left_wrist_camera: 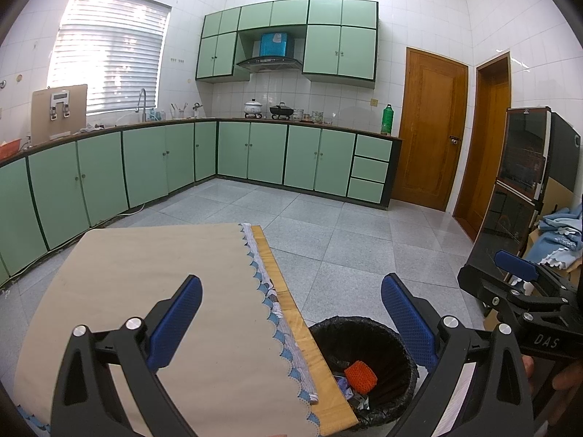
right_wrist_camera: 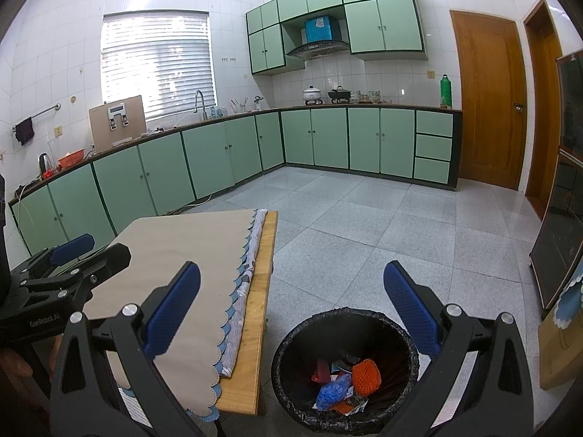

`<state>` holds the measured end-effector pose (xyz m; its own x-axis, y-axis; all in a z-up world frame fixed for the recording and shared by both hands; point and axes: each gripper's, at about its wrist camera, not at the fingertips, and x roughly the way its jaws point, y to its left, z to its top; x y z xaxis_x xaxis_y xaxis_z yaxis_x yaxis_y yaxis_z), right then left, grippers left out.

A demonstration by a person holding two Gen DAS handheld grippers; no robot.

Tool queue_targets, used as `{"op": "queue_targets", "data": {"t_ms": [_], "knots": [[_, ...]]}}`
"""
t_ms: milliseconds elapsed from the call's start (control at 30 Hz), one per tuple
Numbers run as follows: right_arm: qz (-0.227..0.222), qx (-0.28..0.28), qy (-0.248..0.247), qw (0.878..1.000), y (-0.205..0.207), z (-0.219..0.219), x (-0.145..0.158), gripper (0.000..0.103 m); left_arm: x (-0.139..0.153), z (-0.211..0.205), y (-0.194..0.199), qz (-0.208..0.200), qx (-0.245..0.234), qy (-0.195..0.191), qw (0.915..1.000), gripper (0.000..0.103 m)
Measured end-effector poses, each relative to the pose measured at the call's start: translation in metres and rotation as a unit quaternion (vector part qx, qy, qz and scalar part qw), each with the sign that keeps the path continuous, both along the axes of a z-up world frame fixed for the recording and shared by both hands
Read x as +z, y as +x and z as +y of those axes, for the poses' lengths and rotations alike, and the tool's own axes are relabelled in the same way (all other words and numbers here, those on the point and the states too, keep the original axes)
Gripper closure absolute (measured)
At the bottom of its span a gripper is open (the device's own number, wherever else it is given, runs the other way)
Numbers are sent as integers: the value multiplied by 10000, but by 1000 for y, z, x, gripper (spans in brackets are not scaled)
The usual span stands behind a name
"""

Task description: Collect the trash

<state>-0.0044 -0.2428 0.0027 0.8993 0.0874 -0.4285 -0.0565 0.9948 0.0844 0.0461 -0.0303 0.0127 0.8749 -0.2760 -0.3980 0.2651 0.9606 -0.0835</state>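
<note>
Below and just ahead of the right hand-held gripper (right_wrist_camera: pixel 291 313) stands the bin (right_wrist_camera: pixel 346 367), black-lined, on the floor tight against the near corner of the worktop (right_wrist_camera: pixel 255 346). Inside it I note an orange mesh piece (right_wrist_camera: pixel 366 371), a crumpled blue wrapper (right_wrist_camera: pixel 333 391), a red item (right_wrist_camera: pixel 320 369) and some paper scraps too small to identify. The trash is therefore in the bin, not on the worktop.

Right hand-held gripper: fingers spread wide, nothing between them. Left hand-held gripper (left_wrist_camera: pixel 291 324): likewise spread wide and empty, positioned above the cloth edge, with the bin under its right finger. In the left wrist view the bin (left_wrist_camera: pixel 364 331) shows the same orange mesh piece (left_wrist_camera: pixel 360 375).

The beige cloth (right_wrist_camera: pixel 189 255) covering the worktop shows no loose item in either view; its near end is hidden behind the gripper bodies, so I cannot clear that part. The floor (right_wrist_camera: pixel 364 225) around the bin also appears free of litter.

Assessment: the depositing step looks complete, and the task appears at or near its end. The next move calls for a check of the hidden near end of the worktop; if anything remains there, an open approach from above and a short carry to the right over the bin. Otherwise, both grippers may withdraw.

Beyond: green cabinets (right_wrist_camera: pixel 218 153), wooden door (right_wrist_camera: pixel 488 102).
</note>
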Motion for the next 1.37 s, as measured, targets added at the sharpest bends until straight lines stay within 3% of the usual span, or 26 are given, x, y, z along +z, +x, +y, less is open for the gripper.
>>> {"op": "queue_targets", "data": {"t_ms": [1367], "knots": [[128, 2, 107, 9999, 10, -13, -2, 5, 0, -6, 6, 136, 68, 62, 9999, 6]]}}
